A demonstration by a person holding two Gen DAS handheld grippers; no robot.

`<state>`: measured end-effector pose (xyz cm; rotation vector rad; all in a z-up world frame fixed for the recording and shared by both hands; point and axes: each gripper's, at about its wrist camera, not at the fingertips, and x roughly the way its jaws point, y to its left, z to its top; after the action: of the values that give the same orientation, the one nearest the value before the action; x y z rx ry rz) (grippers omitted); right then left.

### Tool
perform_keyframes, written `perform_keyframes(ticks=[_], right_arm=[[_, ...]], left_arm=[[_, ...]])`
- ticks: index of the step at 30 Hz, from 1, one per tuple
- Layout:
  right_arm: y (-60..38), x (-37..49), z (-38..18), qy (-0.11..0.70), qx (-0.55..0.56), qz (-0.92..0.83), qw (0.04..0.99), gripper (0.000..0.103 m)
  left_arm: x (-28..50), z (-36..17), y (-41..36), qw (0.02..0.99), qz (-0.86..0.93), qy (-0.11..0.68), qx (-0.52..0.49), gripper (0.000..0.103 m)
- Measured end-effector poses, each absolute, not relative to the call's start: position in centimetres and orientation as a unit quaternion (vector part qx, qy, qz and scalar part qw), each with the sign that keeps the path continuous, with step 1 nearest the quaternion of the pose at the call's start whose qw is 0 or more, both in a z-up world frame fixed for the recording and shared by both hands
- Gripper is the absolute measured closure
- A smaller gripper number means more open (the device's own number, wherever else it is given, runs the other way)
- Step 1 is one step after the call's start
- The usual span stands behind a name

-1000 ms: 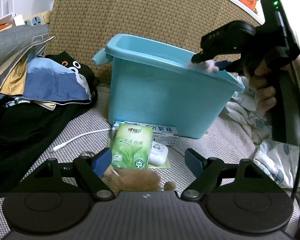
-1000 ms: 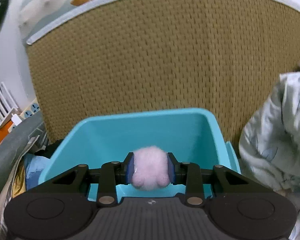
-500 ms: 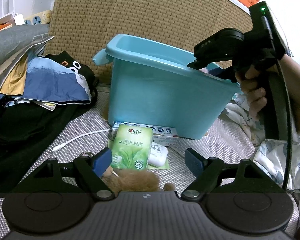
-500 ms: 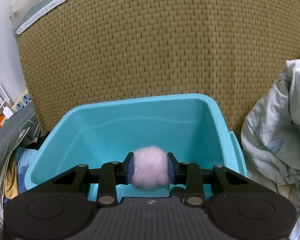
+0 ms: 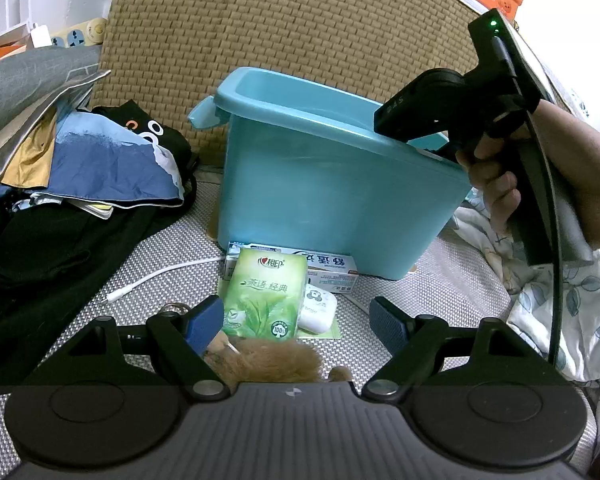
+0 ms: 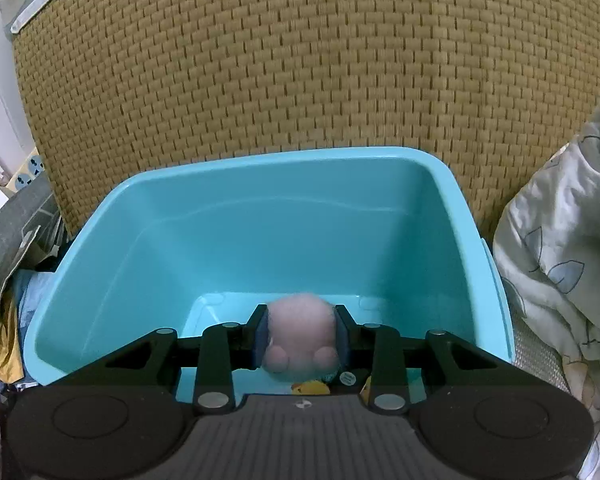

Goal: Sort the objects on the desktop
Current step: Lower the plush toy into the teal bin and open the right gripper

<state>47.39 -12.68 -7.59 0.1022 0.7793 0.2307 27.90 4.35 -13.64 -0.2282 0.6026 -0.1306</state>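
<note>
Dipped further over the blue bin [image 6: 440,220] since a second earlier, right claw [image 6: 300,342] clamped half-shut on pink plush toy [image 6: 300,332] above bin floor, left claw [image 5: 296,320] wide, empty; fuzz possibly snagging pads at release.

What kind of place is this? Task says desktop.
Probably a bedroom, on a bed rather than a desk: a woven mat underfoot, a woven headboard behind the bin, a floral quilt bunched at the right, and clothes piled at the left.
</note>
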Motion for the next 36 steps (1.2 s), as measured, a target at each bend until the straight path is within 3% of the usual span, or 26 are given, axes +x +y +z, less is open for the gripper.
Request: perform_keyframes(ticks=[14, 36], right_arm=[[-12.0, 48.7, -8.1, 0.435, 0.04, 0.126, 0.891, 0.065], [-12.3, 48.5, -7.3, 0.433, 0.037, 0.139, 0.89, 0.06]], left_arm=[[27.9, -13.8, 4.3, 0.945, -0.062, 0.303, -0.11, 0.02], [28.2, -14.6, 3.9, 0.941, -0.06, 0.319, -0.098, 0.02]])
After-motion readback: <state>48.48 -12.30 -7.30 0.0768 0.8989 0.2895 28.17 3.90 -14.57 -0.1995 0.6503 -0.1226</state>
